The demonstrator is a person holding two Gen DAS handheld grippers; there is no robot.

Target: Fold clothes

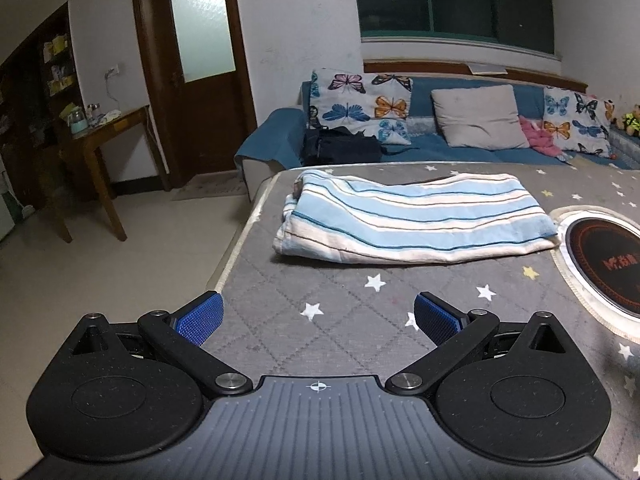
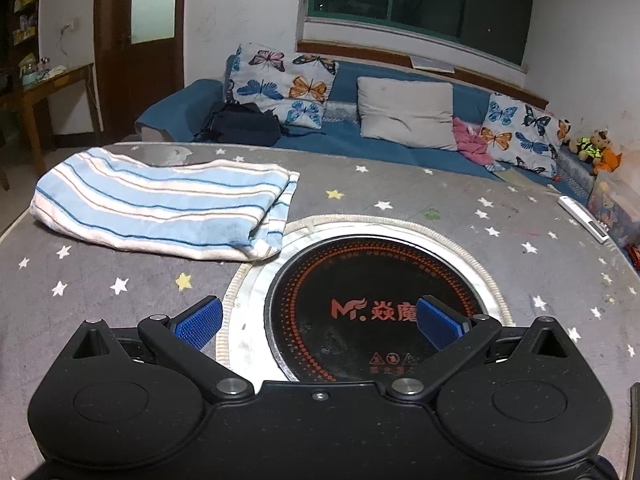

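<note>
A blue-and-white striped cloth (image 1: pixel 412 220) lies folded into a long flat bundle on the grey star-patterned table cover (image 1: pixel 340 304). It also shows in the right wrist view (image 2: pixel 160 208), at the left. My left gripper (image 1: pixel 318 318) is open and empty, held above the table well short of the cloth. My right gripper (image 2: pixel 318 322) is open and empty, above the round black cooktop (image 2: pixel 368 312), with the cloth ahead and to its left.
The cooktop (image 1: pixel 604 268) is set into the table, right of the cloth. A blue sofa (image 2: pixel 360 136) with butterfly cushions, a grey pillow and a black bag stands behind. A white remote (image 2: pixel 584 218) lies at the table's right. The table's left edge (image 1: pixel 236 240) drops to the floor.
</note>
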